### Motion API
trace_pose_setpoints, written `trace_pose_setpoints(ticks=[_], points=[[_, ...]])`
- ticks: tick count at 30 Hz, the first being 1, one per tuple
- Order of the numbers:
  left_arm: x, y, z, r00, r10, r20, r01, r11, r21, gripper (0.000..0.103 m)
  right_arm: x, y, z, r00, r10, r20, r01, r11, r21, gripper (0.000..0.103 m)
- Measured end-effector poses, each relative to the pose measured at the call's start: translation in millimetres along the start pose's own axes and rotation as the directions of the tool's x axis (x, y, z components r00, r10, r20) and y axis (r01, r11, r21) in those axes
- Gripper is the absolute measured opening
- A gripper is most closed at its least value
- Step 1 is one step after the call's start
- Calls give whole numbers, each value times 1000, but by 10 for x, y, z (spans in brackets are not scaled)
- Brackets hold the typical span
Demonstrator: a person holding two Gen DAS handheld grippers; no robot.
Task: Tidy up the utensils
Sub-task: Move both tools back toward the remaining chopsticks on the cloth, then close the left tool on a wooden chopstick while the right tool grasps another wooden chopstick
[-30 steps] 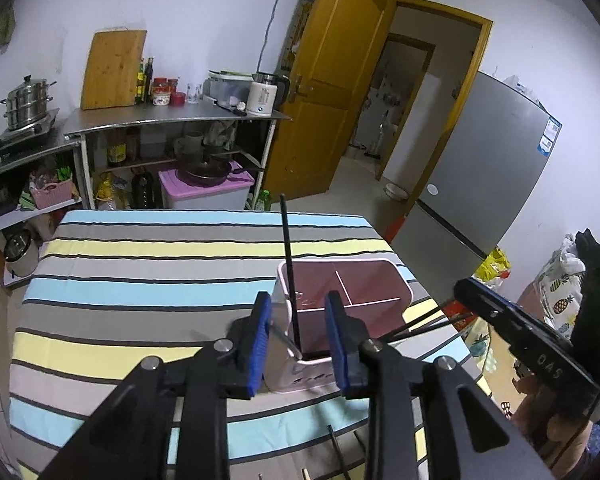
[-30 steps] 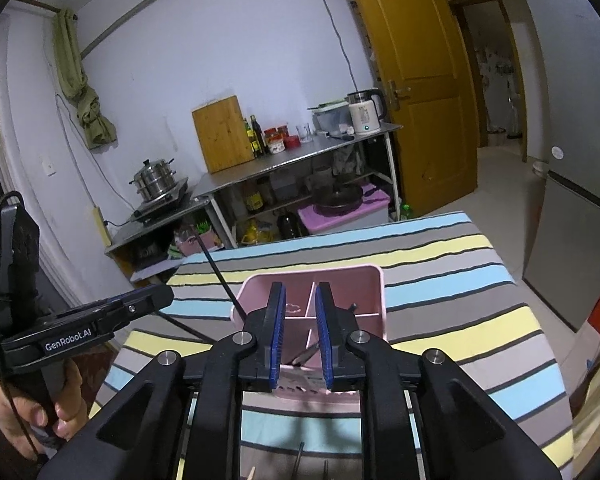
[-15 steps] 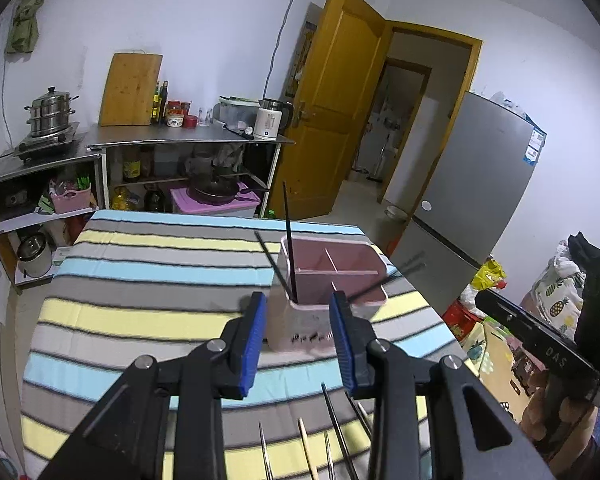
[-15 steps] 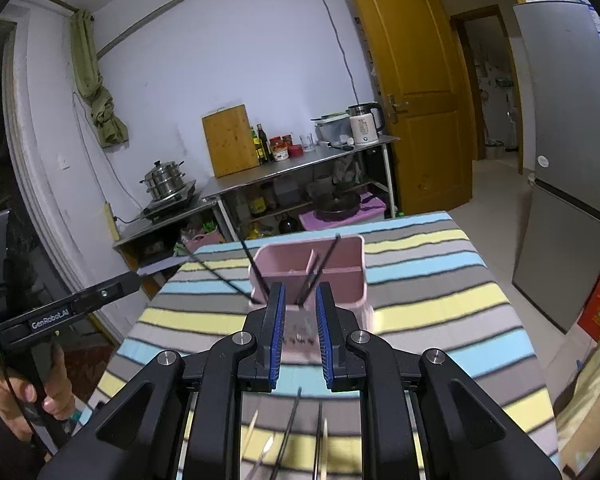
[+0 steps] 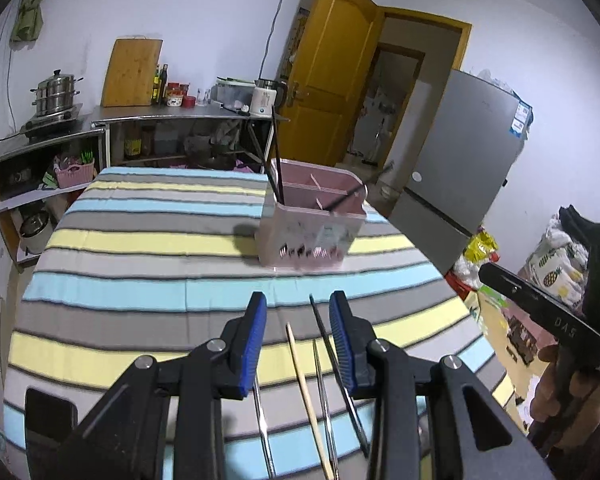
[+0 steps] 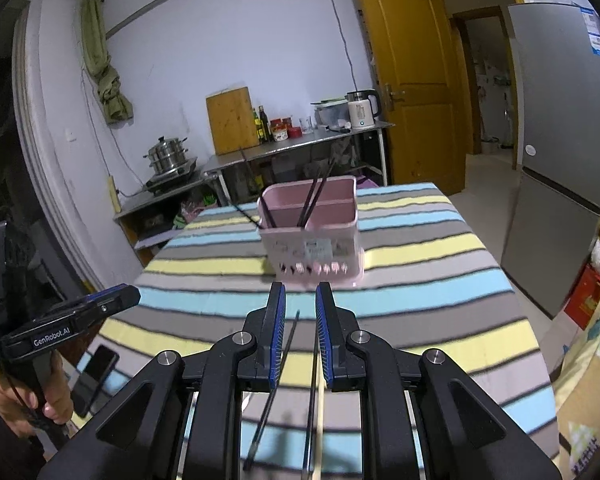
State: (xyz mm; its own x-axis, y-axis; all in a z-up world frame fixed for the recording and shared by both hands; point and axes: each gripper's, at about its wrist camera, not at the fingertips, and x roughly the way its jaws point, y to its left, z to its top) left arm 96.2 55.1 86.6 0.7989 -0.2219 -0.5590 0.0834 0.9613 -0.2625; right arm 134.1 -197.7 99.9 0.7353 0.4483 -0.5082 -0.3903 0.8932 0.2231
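A pink divided caddy point(image 5: 312, 220) point(image 6: 312, 232) stands on the striped tablecloth point(image 5: 140, 240), with black chopsticks point(image 5: 277, 160) leaning in its compartments. Several loose chopsticks lie on the cloth at the near edge: a wooden one point(image 5: 304, 384), a black one point(image 5: 332, 352) and metal ones point(image 5: 262, 420). My left gripper point(image 5: 298, 320) hovers above them, open and empty. My right gripper point(image 6: 300, 320) is also over loose chopsticks point(image 6: 276, 380), its jaws a narrow gap apart with nothing between them. Each gripper shows in the other's view, held by a hand.
A dark phone point(image 6: 96, 376) lies on the table's near left corner. Behind the table are a steel counter point(image 6: 300, 144) with a kettle and bottles, a wooden door point(image 5: 328, 80) and a grey fridge point(image 6: 560, 160). Bags lie on the floor at right.
Both grippers have drawn back from the caddy toward the near edge of the table. The caddy now sits farther off, and the loose chopsticks have come into view beneath the jaws.
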Motion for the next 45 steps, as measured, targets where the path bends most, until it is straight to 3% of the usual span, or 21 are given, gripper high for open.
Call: trace_pose_setpoints(ticks=[10,21,35,45], points=[[-6,-67,-390,999,9,-50,-8,1000,24,34,12,-20,-371,998,-5,-58,5,1000,4,16],[247,-32,-560,992,3,-123,-3,1000,3,34,267,-183,-541,991,-3,-133,7,1000,29,16],[870,21,-638,969,0,-247,-7,1000,-26,34,901,-300,-828,957,12,-289,3,999,53,16],[1194,19,-646,953,17,-301,-23,1000,-19,34,1190,-343,-893,938,8,-346,8,999,44,16]])
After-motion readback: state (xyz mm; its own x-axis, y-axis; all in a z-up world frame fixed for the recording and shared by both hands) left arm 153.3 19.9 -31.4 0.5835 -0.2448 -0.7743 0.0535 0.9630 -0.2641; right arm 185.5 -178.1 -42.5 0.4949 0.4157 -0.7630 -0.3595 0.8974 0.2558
